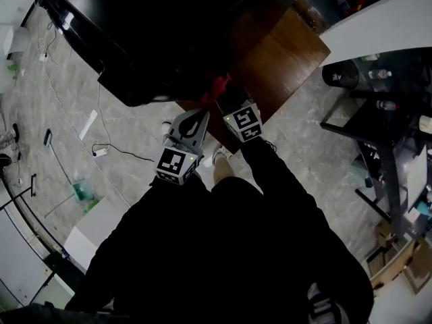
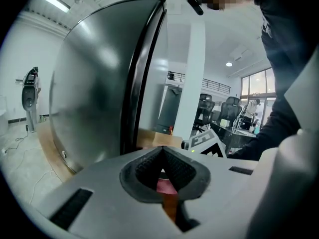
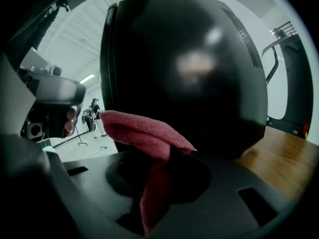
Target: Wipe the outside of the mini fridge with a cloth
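Observation:
The black mini fridge stands on a low wooden table and fills the top of the head view. My right gripper is shut on a red cloth right at the fridge's lower edge. In the right gripper view the cloth folds out of the right gripper, with the fridge's dark side just beyond. My left gripper hovers beside it, a little nearer me. The left gripper has its pads together, facing the fridge's grey side; a pink patch shows low behind the pads.
Cables and a power strip lie on the tiled floor at left. A white curved desk and a dark glass desk stand at right, with cardboard boxes lower right. The person's dark-clothed body fills the bottom.

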The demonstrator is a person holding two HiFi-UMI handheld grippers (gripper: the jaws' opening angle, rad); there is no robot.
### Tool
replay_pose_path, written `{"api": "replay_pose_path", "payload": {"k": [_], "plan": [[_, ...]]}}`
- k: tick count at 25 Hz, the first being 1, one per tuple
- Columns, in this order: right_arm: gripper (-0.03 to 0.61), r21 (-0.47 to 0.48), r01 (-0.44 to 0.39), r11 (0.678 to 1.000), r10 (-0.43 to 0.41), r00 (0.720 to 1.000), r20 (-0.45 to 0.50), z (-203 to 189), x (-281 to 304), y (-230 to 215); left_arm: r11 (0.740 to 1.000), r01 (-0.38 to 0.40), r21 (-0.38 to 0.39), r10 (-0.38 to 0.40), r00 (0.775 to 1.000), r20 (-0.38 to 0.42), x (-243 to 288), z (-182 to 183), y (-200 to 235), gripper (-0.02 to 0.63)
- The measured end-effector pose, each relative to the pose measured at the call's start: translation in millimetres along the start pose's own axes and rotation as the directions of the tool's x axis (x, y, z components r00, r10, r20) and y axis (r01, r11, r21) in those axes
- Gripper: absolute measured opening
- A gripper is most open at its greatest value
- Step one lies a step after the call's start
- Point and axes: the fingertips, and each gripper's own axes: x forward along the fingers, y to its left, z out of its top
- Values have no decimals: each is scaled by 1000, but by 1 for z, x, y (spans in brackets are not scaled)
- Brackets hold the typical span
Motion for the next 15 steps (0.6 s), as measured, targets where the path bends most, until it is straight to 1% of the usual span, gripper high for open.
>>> {"api": "replay_pose_path", "payload": {"k": [2,3,4,6,9,11,13,15], "plan": [[98,17,-9,1000,10,998,-59,-11,3,-4,1000,6,-5,-6,1000,-4,0,3,-3,5],[98,22,-11,1000,12,998,-66,-11,1,-6,1000,8,-13,-8,1000,0,0,8,-5,5],[98,23,-10,1000,12,998,-58,-6,-4,-8,1000,10,-26,-10,1000,8,1,15,-8,5],[98,23,-5,1000,5,1000,-13,15,-25,-11,999,21,-43,-19,999,36,0,35,-19,5],[98,23,21,1000,-24,995,99,68,-69,-19,998,61,-29,-58,993,98,1,76,-46,5],[98,19,45,999,-47,980,191,115,-101,-28,996,92,-3,-91,985,150,3,110,-65,5],[98,3,72,997,-70,955,288,165,-130,-38,992,122,28,-125,972,197,5,144,-83,5],[98,-22,98,995,-83,922,378,213,-154,-49,987,150,55,-159,959,236,9,175,-99,5]]}}
